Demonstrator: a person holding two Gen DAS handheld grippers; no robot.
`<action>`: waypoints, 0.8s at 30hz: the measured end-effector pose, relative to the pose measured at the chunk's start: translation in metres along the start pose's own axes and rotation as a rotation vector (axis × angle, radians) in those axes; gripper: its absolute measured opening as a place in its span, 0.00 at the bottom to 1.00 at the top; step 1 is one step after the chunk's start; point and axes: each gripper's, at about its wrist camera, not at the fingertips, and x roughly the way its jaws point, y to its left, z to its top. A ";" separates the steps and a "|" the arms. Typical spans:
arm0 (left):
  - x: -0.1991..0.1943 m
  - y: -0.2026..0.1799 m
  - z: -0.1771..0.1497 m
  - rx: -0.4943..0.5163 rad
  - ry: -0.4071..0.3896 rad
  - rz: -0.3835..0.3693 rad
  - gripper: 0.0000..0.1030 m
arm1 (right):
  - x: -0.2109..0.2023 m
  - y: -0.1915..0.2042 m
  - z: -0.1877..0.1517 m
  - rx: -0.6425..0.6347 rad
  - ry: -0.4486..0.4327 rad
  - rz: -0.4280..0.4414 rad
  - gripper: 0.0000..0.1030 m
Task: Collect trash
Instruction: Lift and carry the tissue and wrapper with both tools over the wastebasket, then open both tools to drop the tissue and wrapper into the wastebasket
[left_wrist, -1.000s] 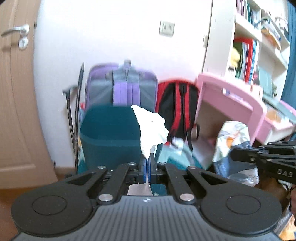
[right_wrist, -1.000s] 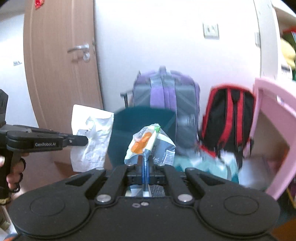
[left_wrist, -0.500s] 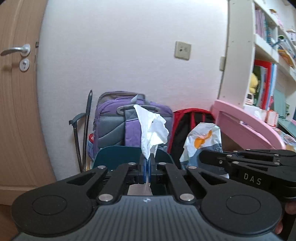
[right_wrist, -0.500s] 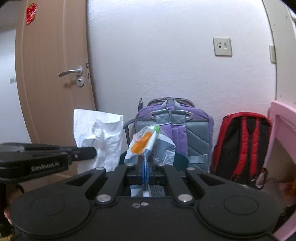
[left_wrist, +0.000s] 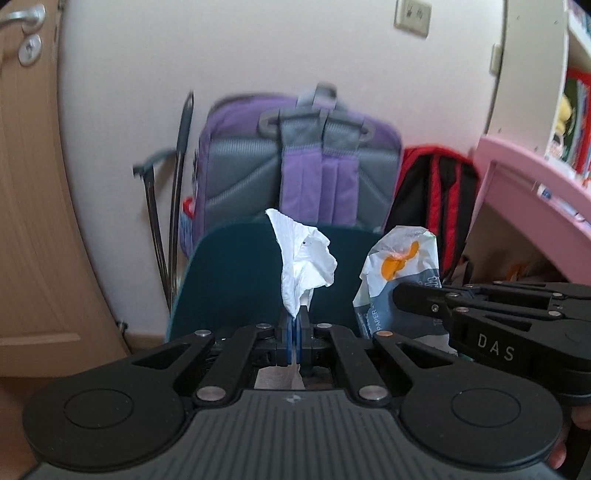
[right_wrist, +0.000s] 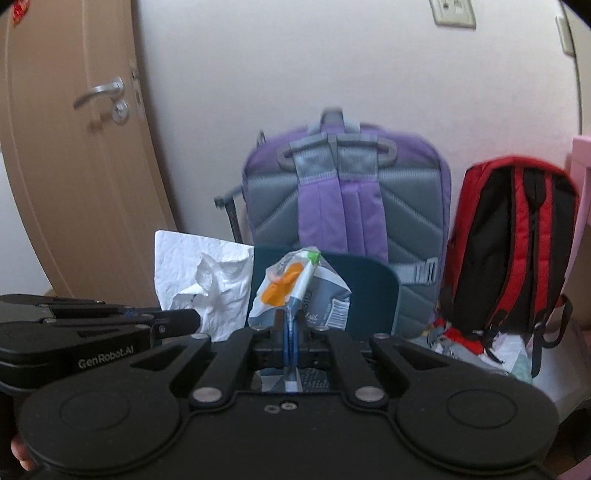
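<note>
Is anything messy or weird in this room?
A little. On the floor below the red backpack lies a small jumble of stuff, too blurry to identify. The crumpled tissue and snack wrapper are clamped in the grippers in front of the dark teal bin.

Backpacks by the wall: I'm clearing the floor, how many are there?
2: a purple backpack behind the teal bin, a red backpack right of it. Others may be hidden.
</note>
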 end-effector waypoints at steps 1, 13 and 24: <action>0.006 0.002 -0.003 -0.006 0.014 -0.008 0.02 | 0.006 -0.001 -0.002 0.000 0.018 -0.001 0.03; 0.042 0.010 -0.018 -0.020 0.087 0.000 0.02 | 0.036 -0.007 -0.015 -0.019 0.094 -0.027 0.18; 0.023 0.006 -0.013 -0.048 0.050 0.010 0.52 | 0.007 -0.005 -0.008 -0.003 0.055 -0.037 0.46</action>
